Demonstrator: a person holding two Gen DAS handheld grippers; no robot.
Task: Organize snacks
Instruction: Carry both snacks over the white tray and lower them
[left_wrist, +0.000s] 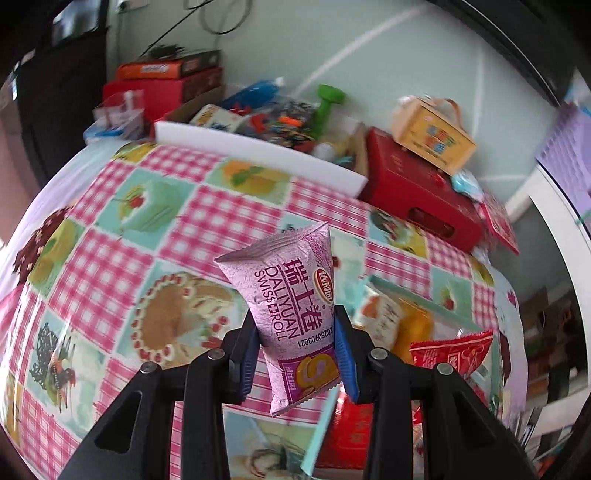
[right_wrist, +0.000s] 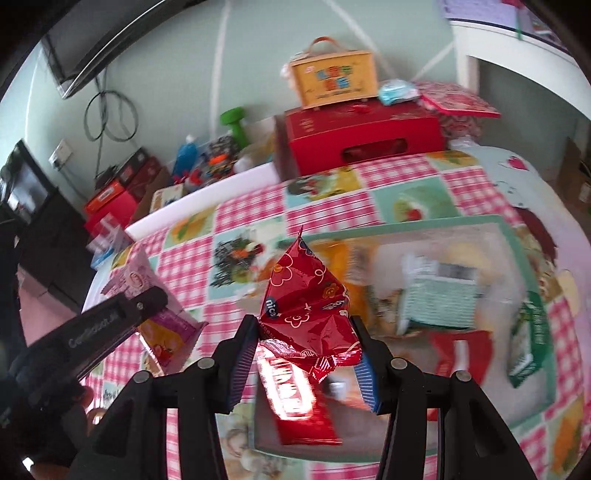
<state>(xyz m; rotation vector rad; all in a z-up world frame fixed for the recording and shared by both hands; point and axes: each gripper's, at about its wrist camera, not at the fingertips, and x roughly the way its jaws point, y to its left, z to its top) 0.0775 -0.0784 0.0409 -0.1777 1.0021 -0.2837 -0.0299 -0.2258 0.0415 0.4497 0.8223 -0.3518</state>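
Note:
My left gripper (left_wrist: 297, 345) is shut on a purple Swiss roll packet (left_wrist: 291, 306) and holds it upright above the checked tablecloth (left_wrist: 110, 258). My right gripper (right_wrist: 308, 350) is shut on a crumpled red snack packet (right_wrist: 310, 310), held over the left end of a clear bin with a teal rim (right_wrist: 532, 258). The bin holds several snacks: a red bar (right_wrist: 295, 402), a green-striped pack (right_wrist: 439, 299), a green packet (right_wrist: 528, 343). The left gripper (right_wrist: 122, 314) with its purple packet shows at the left of the right wrist view.
A red box (right_wrist: 362, 136) with a yellow handled box (right_wrist: 332, 77) on top stands at the table's back. A white foam slab (left_wrist: 258, 151), a cardboard box of clutter, a green dumbbell (left_wrist: 327, 105) and red boxes (left_wrist: 162, 81) line the far edge.

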